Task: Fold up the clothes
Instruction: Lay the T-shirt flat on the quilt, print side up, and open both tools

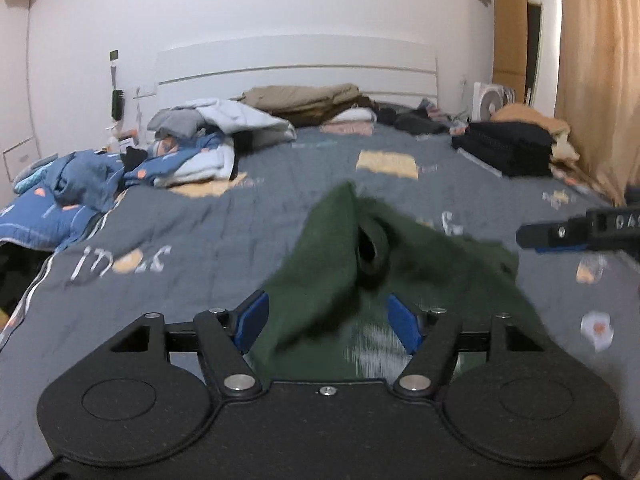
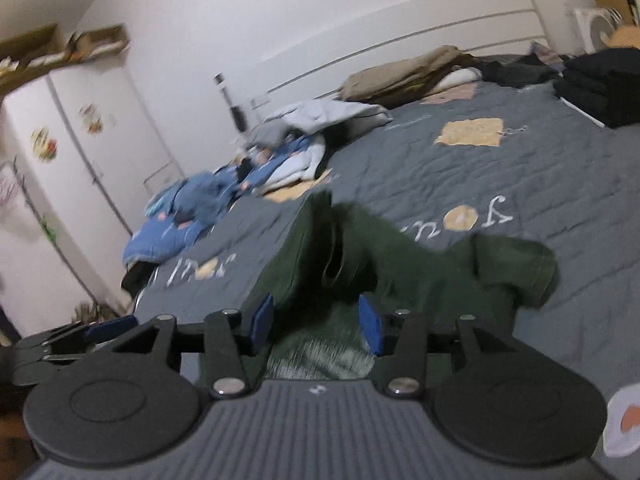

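Two wrist views over a bed covered by a grey quilted bedspread (image 1: 168, 216) bearing pale lettering and orange-yellow patches. A dark green knit garment (image 1: 320, 264) lies crumpled on the near part of the bedspread, its black-lined neck opening (image 1: 372, 252) turned upward and a pale printed patch near its lower edge; the cloth is motion-blurred in both views.

Left wrist view: the left gripper (image 1: 326, 322) has its blue-padded fingers (image 1: 252, 320) set apart. Green fabric lies between them, but the pads do not press on it. At the right edge, one black finger of the right gripper (image 1: 560, 232) reaches in above the bedspread, beside the garment.

Right wrist view: the right gripper (image 2: 316, 322) likewise stands with its blue pads (image 2: 370, 322) parted, the garment (image 2: 400, 264) lying between and beyond them, unclamped. A bunched sleeve or hem (image 2: 516, 272) rises to the right. The left gripper (image 2: 80, 336) shows at the lower left edge; its opening cannot be judged from this view.

Background: a heap of blue and pale grey laundry (image 1: 132, 160) on the left side of the bed, a folded tan garment (image 1: 300, 98) against the white slatted headboard (image 1: 296, 64), and a stack of folded black clothes (image 1: 508, 146) at the right, near a beige curtain (image 1: 596, 72).
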